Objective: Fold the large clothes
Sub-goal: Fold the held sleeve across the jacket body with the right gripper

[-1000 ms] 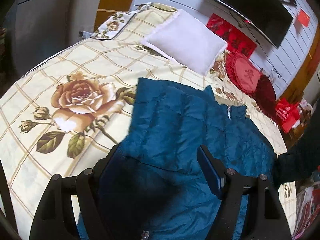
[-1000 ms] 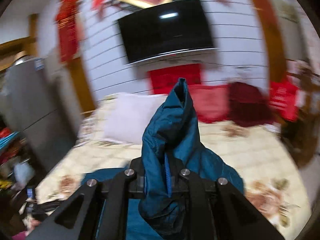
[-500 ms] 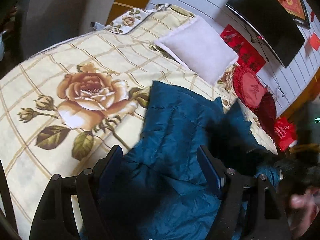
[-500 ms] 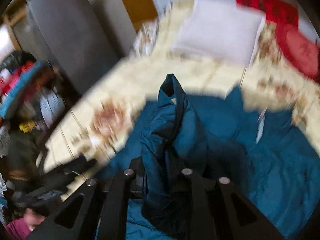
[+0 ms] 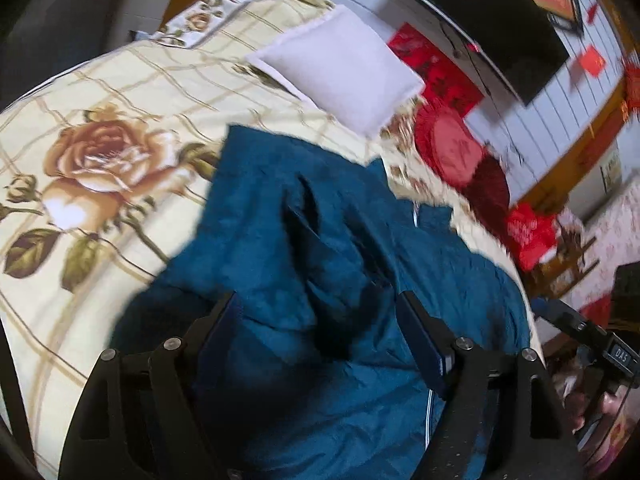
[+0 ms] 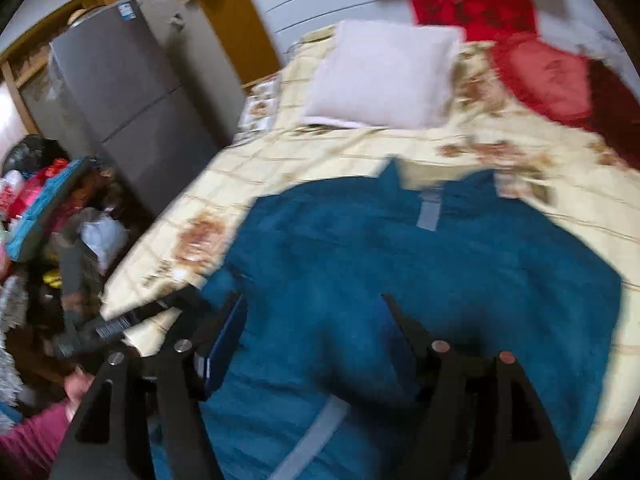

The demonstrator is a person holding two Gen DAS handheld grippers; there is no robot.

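A large teal quilted jacket (image 5: pixel 320 248) lies spread on the bed, its sleeve folded across its body; it also shows in the right wrist view (image 6: pixel 400 264), collar toward the pillows. My left gripper (image 5: pixel 320 312) is open and empty, hovering just above the jacket's near part. My right gripper (image 6: pixel 312 316) is open and empty above the jacket's lower edge. The right gripper's body shows at the far right of the left wrist view (image 5: pixel 592 340).
The bed has a cream checked cover with roses (image 5: pixel 100 160). A white pillow (image 5: pixel 344 68) and red cushions (image 5: pixel 456 148) lie at its head. A grey fridge (image 6: pixel 120 92) and piled clutter (image 6: pixel 36 208) stand left of the bed.
My right gripper held the jacket's sleeve raised, carried it over the jacket, then opened and let it go. The sleeve now lies folded on the jacket. The left gripper stayed open.
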